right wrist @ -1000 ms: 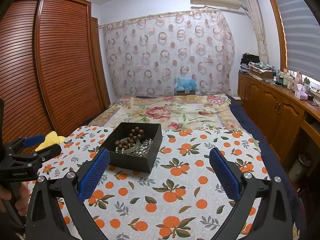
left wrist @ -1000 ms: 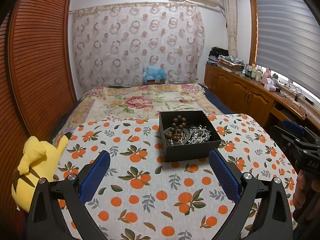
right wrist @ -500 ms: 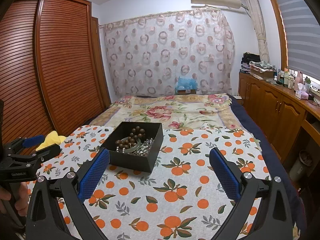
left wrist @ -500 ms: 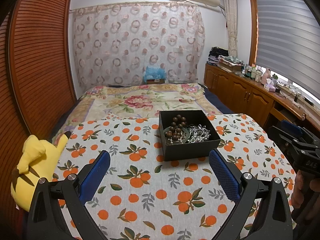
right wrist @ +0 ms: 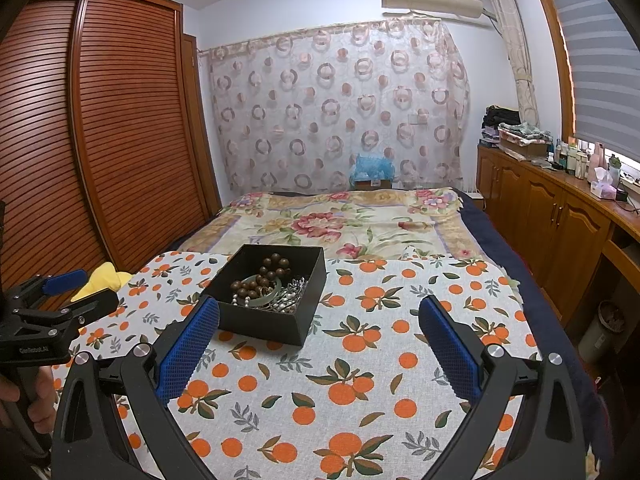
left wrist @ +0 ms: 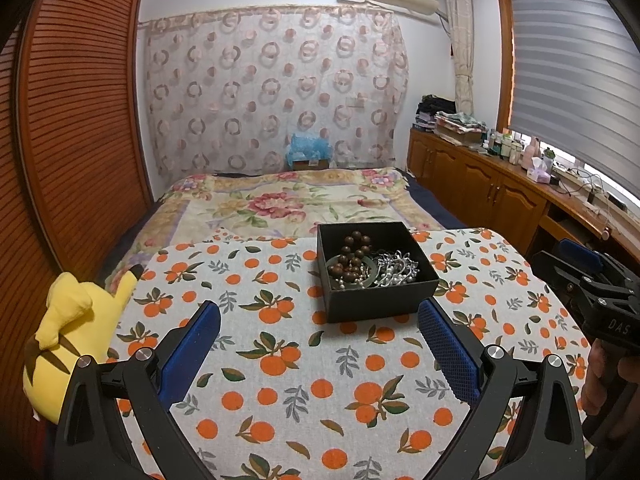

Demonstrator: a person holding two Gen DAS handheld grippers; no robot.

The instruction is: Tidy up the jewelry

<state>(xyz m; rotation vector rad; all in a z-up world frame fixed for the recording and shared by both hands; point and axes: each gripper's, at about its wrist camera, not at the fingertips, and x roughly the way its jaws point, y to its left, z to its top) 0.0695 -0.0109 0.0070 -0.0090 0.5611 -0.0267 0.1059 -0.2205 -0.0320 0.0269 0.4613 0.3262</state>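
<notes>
A black open box (left wrist: 380, 300) stands on the orange-print cloth (left wrist: 280, 360). It holds brown wooden beads (left wrist: 352, 260), a green bangle (left wrist: 340, 280) and silver chains (left wrist: 396, 268). My left gripper (left wrist: 318, 316) is open and empty, just short of the box's near wall. In the right wrist view the box (right wrist: 264, 324) sits front left with the beads (right wrist: 264, 276) inside. My right gripper (right wrist: 318, 316) is open and empty, to the right of the box. Each gripper shows at the edge of the other's view.
A yellow plush toy (left wrist: 68, 328) lies at the cloth's left edge. A floral bedspread (left wrist: 288, 204) stretches behind. Wooden wardrobe doors (right wrist: 100, 140) stand left, a wooden cabinet (right wrist: 560, 224) with bottles right. The cloth's right edge (right wrist: 520, 300) drops toward the floor.
Both grippers have drifted slightly; the box sits a little nearer in the right wrist view. Both stay open and empty.
</notes>
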